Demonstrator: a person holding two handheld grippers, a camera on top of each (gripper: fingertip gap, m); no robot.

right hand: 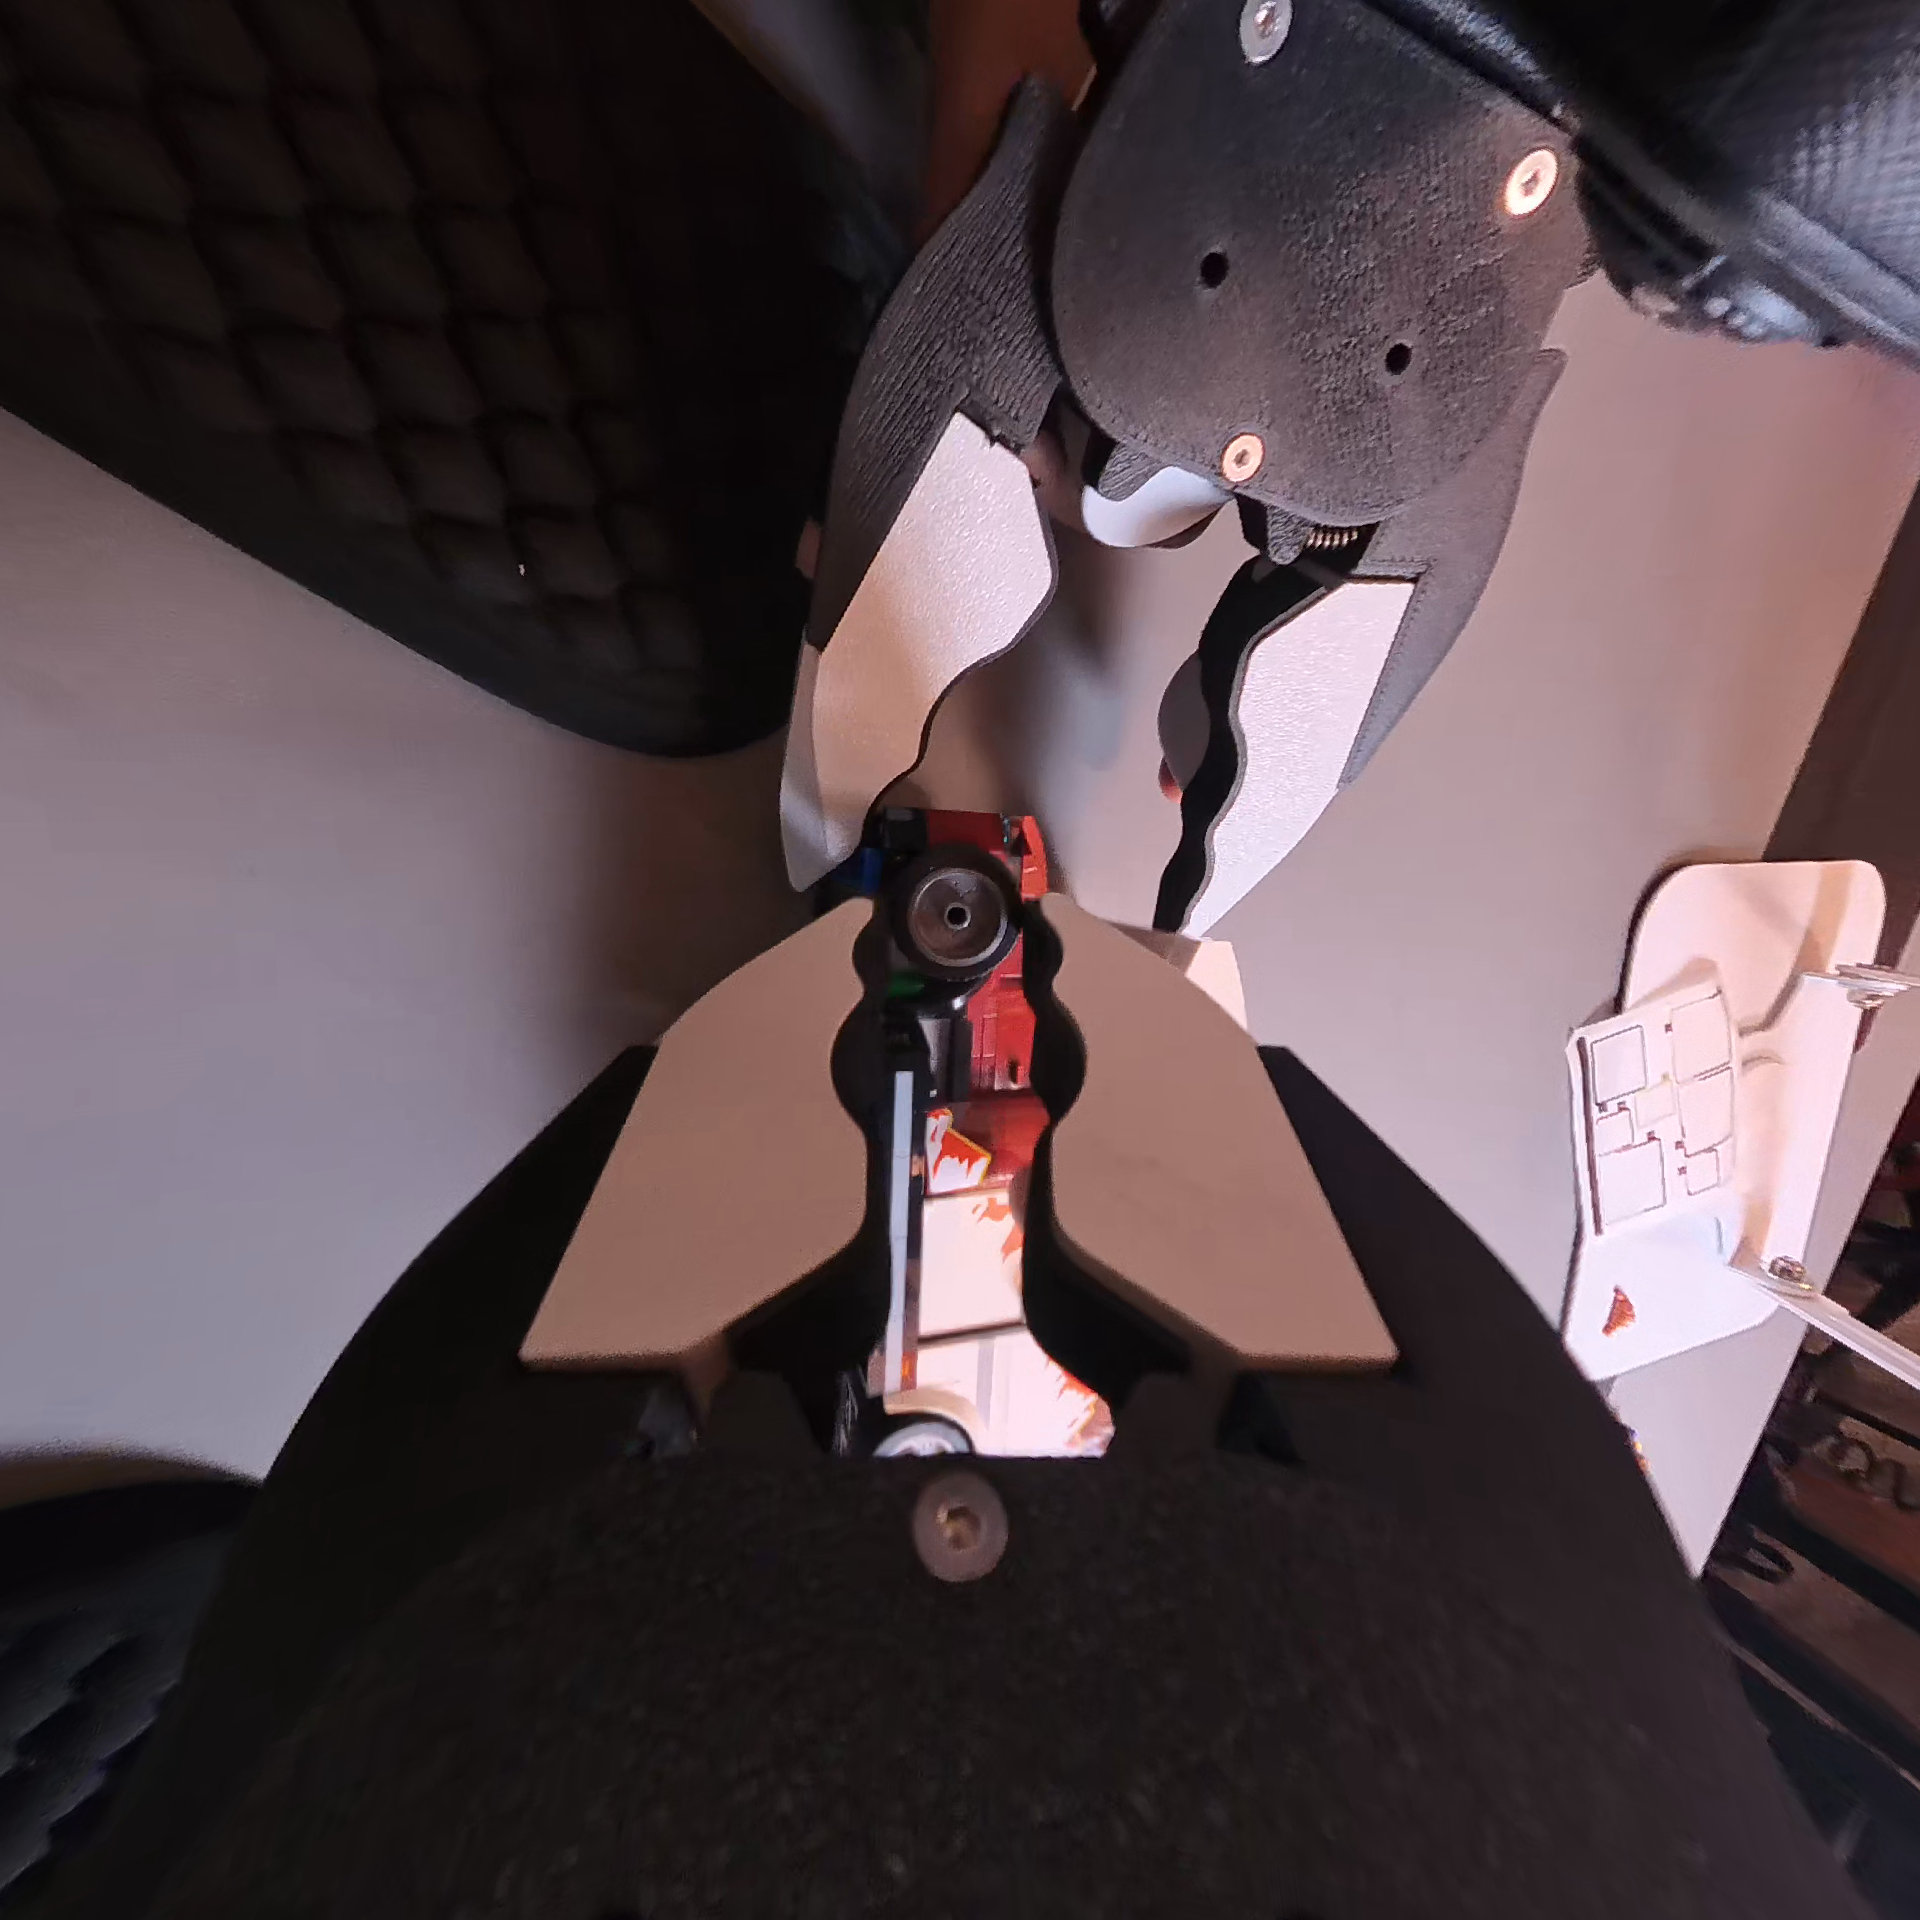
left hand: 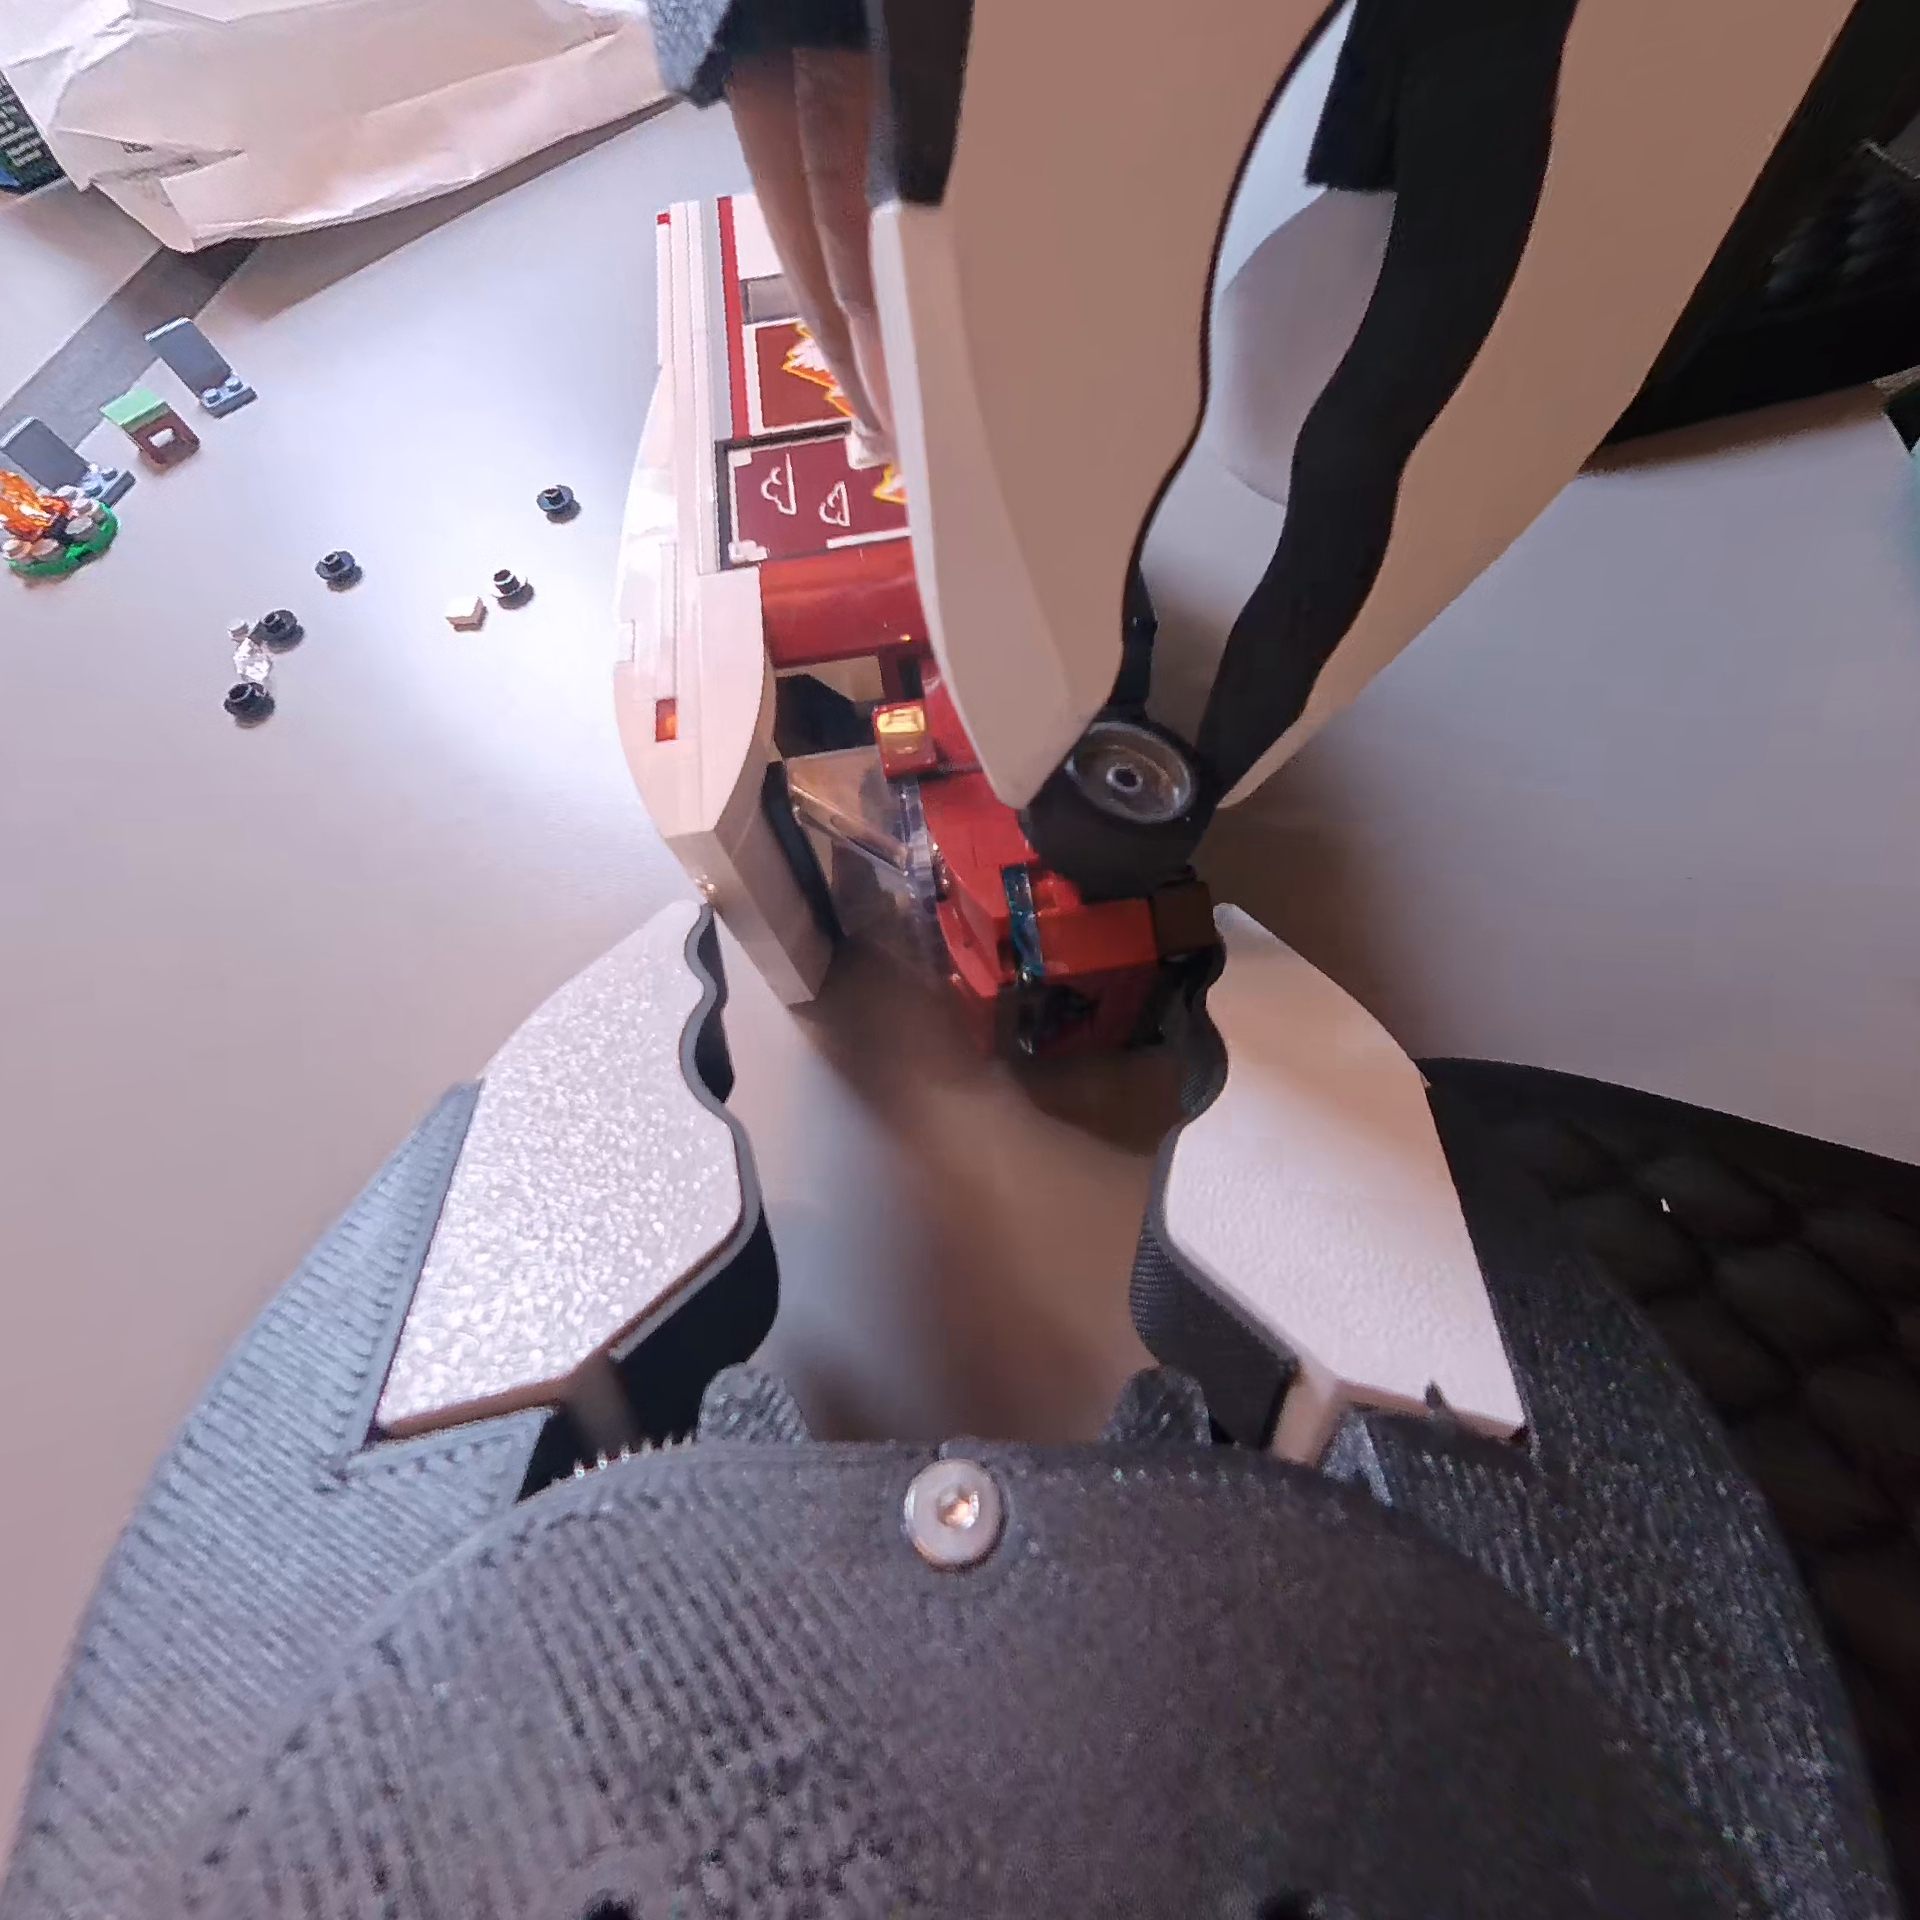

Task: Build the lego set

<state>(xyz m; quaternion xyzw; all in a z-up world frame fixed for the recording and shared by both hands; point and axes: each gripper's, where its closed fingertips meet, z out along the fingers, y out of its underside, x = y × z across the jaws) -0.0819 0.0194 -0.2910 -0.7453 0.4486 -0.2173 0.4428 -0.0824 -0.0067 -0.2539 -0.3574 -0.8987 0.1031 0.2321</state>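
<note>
A red and white brick-built van [left hand: 707, 582] lies on its side on the pale table [left hand: 312, 935]. My left gripper [left hand: 961, 914] is open, its fingers wide apart, with the van's front end between the tips. It also shows in the right wrist view [right hand: 1003, 873]. A small black wheel with a silver hub [right hand: 956, 920] sits on the van's upturned side. My right gripper [right hand: 954, 920] reaches down around this wheel. Its fingers stand a little off the tyre, and some red of the van [right hand: 997, 1018] shows beside it. The left wrist view shows the same wheel [left hand: 1127, 779] between the right gripper's tips [left hand: 1127, 795].
Several small black round pieces [left hand: 338, 568] lie left of the van. Beyond them are small brick builds [left hand: 166, 426] and a campfire piece [left hand: 52, 520]. A crumpled paper bag [left hand: 312, 104] lies at the far left. A dark quilted cushion [right hand: 364, 312] borders the table. A sticker sheet [right hand: 1662, 1122] lies at the right. The tips of one gripper are about 4 centimeters away from the tips of the other.
</note>
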